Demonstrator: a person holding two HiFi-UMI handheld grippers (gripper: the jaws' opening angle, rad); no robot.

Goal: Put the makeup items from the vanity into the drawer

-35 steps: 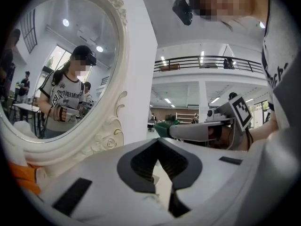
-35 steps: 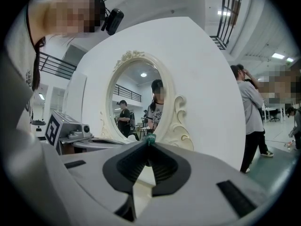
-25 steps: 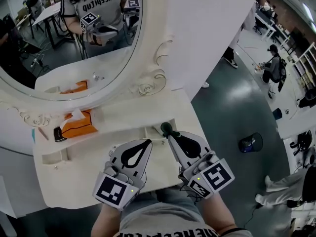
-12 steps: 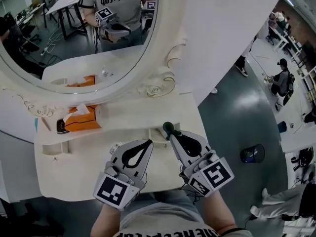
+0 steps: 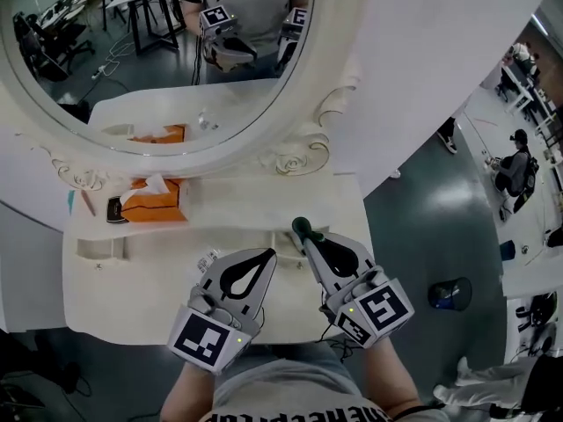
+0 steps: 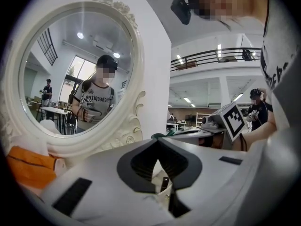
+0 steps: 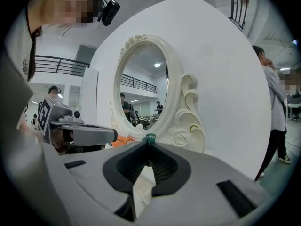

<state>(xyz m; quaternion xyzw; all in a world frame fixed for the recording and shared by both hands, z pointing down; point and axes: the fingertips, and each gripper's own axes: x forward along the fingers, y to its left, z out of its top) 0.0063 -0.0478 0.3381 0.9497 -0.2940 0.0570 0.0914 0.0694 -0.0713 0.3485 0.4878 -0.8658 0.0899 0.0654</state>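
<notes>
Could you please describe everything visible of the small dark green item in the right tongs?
The small dark green item has a rounded top with pale print too small to read and looks like smooth plastic. Only that end shows, poking past the tips of the right tongs, closed on it, over the cream vanity top; contact there is unclear.

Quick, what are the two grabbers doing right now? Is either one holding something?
Left gripper: fingers closed, nothing between them.
Right gripper: fingers closed on a small green item.
</notes>
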